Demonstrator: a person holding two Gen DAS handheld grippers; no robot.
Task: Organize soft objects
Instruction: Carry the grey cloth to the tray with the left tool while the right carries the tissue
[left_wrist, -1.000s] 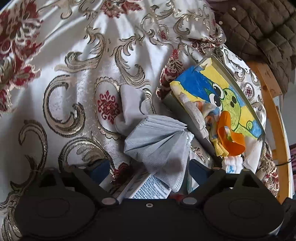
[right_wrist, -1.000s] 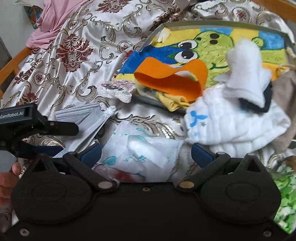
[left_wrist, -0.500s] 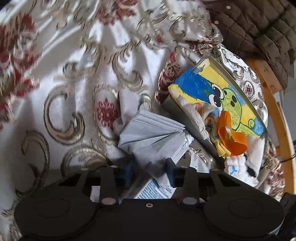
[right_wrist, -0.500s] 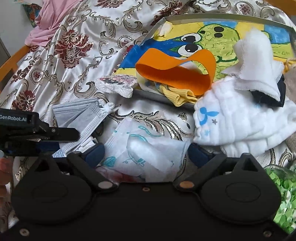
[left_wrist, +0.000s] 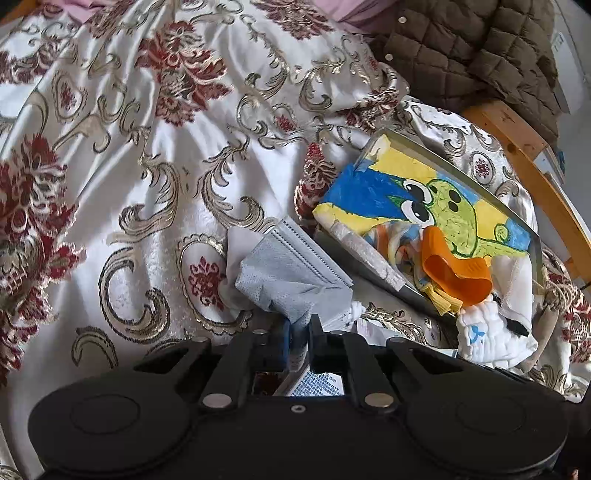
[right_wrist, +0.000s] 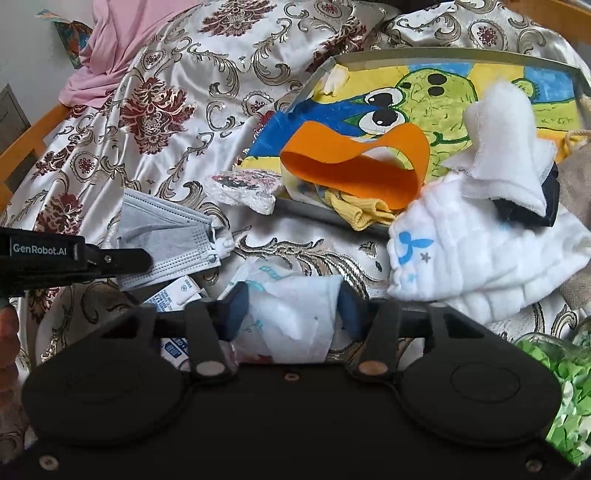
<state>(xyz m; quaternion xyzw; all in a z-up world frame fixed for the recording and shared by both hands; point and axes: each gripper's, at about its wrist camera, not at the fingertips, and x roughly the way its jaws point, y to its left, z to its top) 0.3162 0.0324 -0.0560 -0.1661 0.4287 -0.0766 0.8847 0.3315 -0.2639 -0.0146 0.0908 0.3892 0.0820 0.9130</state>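
Observation:
My left gripper (left_wrist: 297, 334) is shut on a stack of grey face masks (left_wrist: 291, 277) and holds it over the patterned bedspread; the masks (right_wrist: 173, 236) and the left gripper (right_wrist: 144, 258) also show in the right wrist view. My right gripper (right_wrist: 291, 306) is shut on a white plastic packet with teal print (right_wrist: 291, 314). A shallow tray with a cartoon picture (right_wrist: 480, 59) holds an orange band (right_wrist: 354, 162), yellow cloth (right_wrist: 362, 214) and white socks (right_wrist: 498, 155). A white ribbed cloth with a blue mark (right_wrist: 480, 258) lies at the tray's near edge.
A brown quilted jacket (left_wrist: 480, 51) lies at the back by a wooden bed frame (left_wrist: 535, 166). A pink cloth (right_wrist: 122, 40) lies at the far left. A small printed box (right_wrist: 177, 291) lies under the masks. Green shredded material (right_wrist: 557, 387) sits at the right.
My left gripper has closed on the grey masks and lifted them a little. My right gripper has closed on the white packet.

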